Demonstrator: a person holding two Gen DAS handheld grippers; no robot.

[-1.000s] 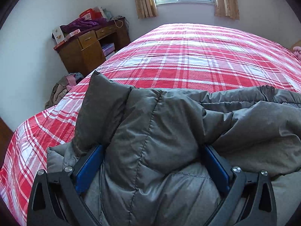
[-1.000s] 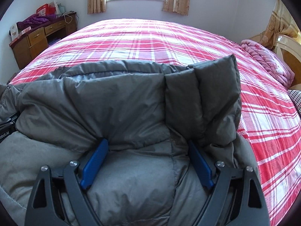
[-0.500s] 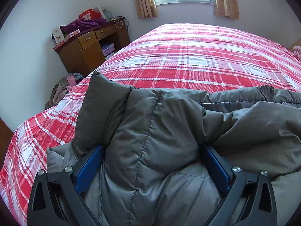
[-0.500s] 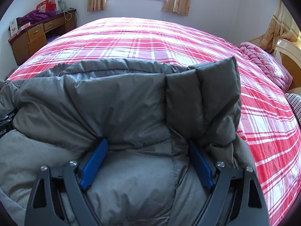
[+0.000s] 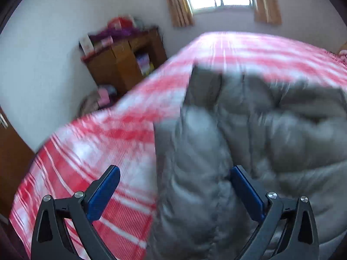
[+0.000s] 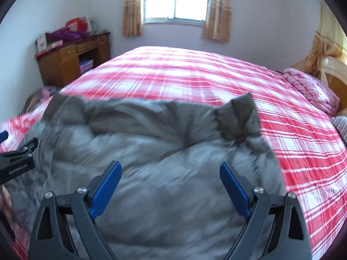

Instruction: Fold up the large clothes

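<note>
**Fold laid, tools free**

The jacket [image 6: 164, 151] lies doubled over on the bed [image 6: 216, 75]. Right tool [image 6: 170, 186], jaws just widening, and left tool [image 5: 175, 195] both gape, pinching nothing. Further folds likely remain.

My left gripper [image 5: 174, 176] and right gripper [image 6: 170, 171] have black triangular frames, silver screws and blue finger pads [image 6: 106, 189].

Left wrist view badly motion-blurred: coat [image 5: 249, 130] quilting & bed [image 5: 97, 143] checks smeared, desk [image 5: 121, 65] clutter unreadable. Coat cut off at bottom & right edges. Right wrist view: coat's near part blurred, runs off bottom edge; left gripper [image 6: 13, 151] cut by left edge, jaws can't tell there.
</note>
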